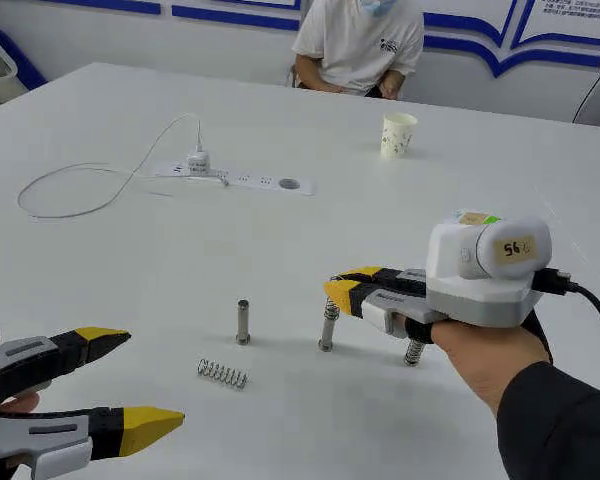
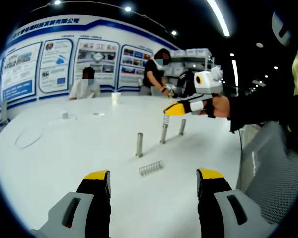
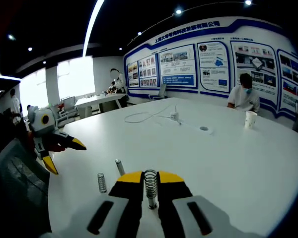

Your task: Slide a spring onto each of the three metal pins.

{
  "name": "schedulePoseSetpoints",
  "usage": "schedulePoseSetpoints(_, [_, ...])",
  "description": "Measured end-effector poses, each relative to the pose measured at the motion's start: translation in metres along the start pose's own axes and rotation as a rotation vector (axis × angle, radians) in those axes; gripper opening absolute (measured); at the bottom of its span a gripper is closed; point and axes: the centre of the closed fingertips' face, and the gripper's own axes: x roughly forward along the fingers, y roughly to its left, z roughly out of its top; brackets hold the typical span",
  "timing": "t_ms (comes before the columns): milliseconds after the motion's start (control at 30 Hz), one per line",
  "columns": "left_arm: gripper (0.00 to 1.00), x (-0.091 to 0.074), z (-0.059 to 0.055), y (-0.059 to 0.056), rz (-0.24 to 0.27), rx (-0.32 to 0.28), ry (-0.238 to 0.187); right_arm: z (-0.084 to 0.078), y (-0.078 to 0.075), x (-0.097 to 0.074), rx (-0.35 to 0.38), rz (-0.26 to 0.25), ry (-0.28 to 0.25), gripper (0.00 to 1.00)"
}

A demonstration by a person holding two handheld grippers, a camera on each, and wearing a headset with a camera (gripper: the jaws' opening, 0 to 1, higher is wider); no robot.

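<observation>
**Right jaws pinched on mid spring; left jaws wide & empty**

Nearest, bottom left: the left gripper [image 1: 156, 378] has its jaws spread wide. The yellow tips are well apart w/ nothing btwn them, and it hovers clear above the table [image 1: 160, 270]. Just beyond it the loose spring [image 1: 223, 374] lies flat on the white top. Its long axis runs roughly left-right, right end a touch nearer. Behind that the left pin [image 1: 243, 322] stands upright and bare.

To the right, the right gripper [image 1: 332, 287] sits in a hand [image 1: 480, 352], roughly level, tips pointing left. Its jaws are nearly closed, only a narrow gap, pinching the top coils of the middle spring [image 3: 150, 182]. That spring stands vertical on the upper part of the middle pin [image 1: 326, 340]; the pin's lower shank shows bare. Further right, under the gripper body, the right spring [image 1: 414, 351] also stands vertical, its top hidden by the gripper. The three uprights form a left-right row.

Farther back on the table is a power strip [image 1: 250, 181] w/ a white cable [image 1: 70, 205] looping off to the left. A paper cup [image 1: 397, 134] stands far right. At the far edge sits a person in a white tee [image 1: 358, 40]. Behind is a white wall w/ blue stripes, and in the gripper views poster boards [image 3: 213, 49] and ceiling strip lights.
</observation>
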Motion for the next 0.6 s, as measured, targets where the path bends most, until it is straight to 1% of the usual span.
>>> schedulePoseSetpoints(233, [0.72, 0.0, 0.0, 0.001, 0.001, -0.001, 0.0, -0.009, 0.0, 0.002, 0.001, -0.002, 0.014, 0.12])
schedulePoseSetpoints(467, [0.72, 0.0, -0.001, 0.0, 0.0, -0.001, 0.002, -0.016, 0.002, 0.005, -0.023, -0.004, 0.037, 0.12])
schedulePoseSetpoints(600, [0.72, 0.0, -0.001, 0.001, 0.003, -0.003, 0.001, -0.019, 0.002, 0.007, -0.023, -0.006, 0.048, 0.12])
